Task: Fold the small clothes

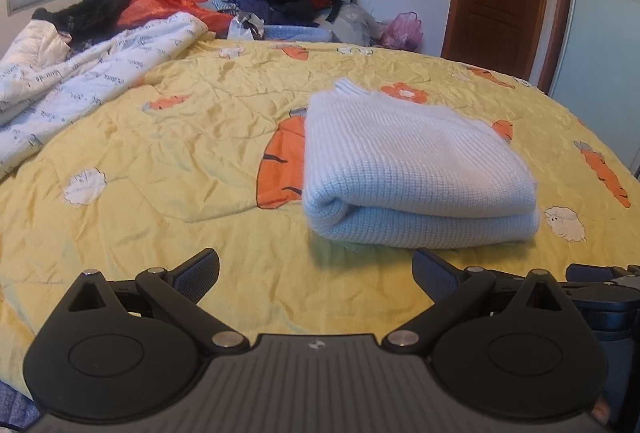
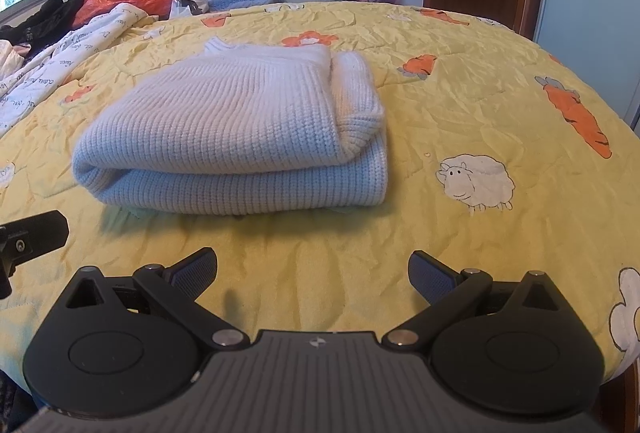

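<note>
The left tongs (image 1: 316, 275) hover wide apart and hold nothing, low over the yellow bed (image 1: 160, 161). Just ahead, between the two tools, the folded sweater (image 2: 240, 137) lies flat on the bed, touching neither. The right tongs (image 2: 313, 273) gape wide too, likewise holding nothing.

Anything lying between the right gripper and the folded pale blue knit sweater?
Nothing: the right wrist view shows only bare yellow carrot-print quilt between the open right gripper and the folded pale blue knit sweater.
</note>
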`<state>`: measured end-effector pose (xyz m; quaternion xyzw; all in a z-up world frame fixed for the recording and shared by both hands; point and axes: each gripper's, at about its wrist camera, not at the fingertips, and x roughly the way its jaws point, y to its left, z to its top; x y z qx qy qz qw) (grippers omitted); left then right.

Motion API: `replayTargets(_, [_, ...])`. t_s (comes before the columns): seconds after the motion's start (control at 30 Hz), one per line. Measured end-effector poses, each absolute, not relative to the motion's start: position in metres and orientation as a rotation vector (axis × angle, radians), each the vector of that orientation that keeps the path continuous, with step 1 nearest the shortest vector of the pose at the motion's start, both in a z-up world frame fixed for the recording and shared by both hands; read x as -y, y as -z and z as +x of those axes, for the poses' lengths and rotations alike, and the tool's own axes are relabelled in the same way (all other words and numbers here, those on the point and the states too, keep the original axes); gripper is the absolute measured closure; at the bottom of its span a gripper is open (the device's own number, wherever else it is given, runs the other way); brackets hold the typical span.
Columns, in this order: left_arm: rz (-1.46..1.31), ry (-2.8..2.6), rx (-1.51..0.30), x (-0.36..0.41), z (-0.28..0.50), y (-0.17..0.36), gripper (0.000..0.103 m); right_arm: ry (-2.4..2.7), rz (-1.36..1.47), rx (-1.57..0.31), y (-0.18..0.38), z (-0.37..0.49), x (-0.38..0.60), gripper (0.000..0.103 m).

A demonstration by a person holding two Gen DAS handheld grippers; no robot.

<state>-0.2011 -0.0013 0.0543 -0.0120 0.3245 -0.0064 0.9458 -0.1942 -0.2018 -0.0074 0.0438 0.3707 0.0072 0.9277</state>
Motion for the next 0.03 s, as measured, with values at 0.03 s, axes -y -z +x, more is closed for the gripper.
replayTargets(0.03, [-0.012, 0.021, -0.665, 0.0029, -0.2007, -0.0549, 0.0, -0.015, 0.093, -0.76, 0.0072, -0.1941, 0.2025, 0.0])
